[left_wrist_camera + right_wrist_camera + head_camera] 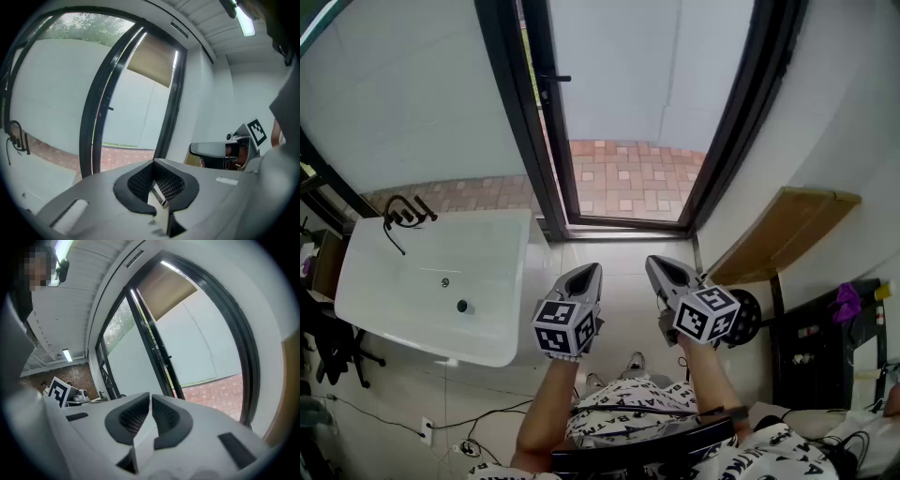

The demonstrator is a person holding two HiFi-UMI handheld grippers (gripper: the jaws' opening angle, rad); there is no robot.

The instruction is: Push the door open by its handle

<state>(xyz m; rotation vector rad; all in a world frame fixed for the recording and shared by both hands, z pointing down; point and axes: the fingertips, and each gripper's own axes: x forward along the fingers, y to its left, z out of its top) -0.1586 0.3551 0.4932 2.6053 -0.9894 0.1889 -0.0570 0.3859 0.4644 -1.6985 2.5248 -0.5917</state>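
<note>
Head view: looking steeply down at a doorway in a white room. The door (521,122) has a slim, dark, matt metal frame around pale glass. It stands at the left of the opening, through which red and cream brick paving (623,178) and a plain pale wall show. The handle (555,79), a small black lever, juts sideways from the door's dark upright, high in the picture.

Low in the middle, two bare forearms hold the grippers side by side over glossy white floor tiles (623,281). The left gripper (589,274) and the right gripper (664,270) are smooth grey plastic shells tapering to rounded tips. Each carries a white cube printed with black square markers. Both tips point towards the doorway.

In the left gripper view, the dark, mesh-textured pads are pressed together with nothing between them. In the right gripper view, the pads likewise meet along a thin seam, clenched on nothing.

The handle lies well ahead of both grippers and a little to their left, far from either tip; neither touches the door.

To the left is a smooth white rectangular sink (422,272) with a black tap (403,214). To the right, a flat wooden board (783,234) leans by the wall.
</note>
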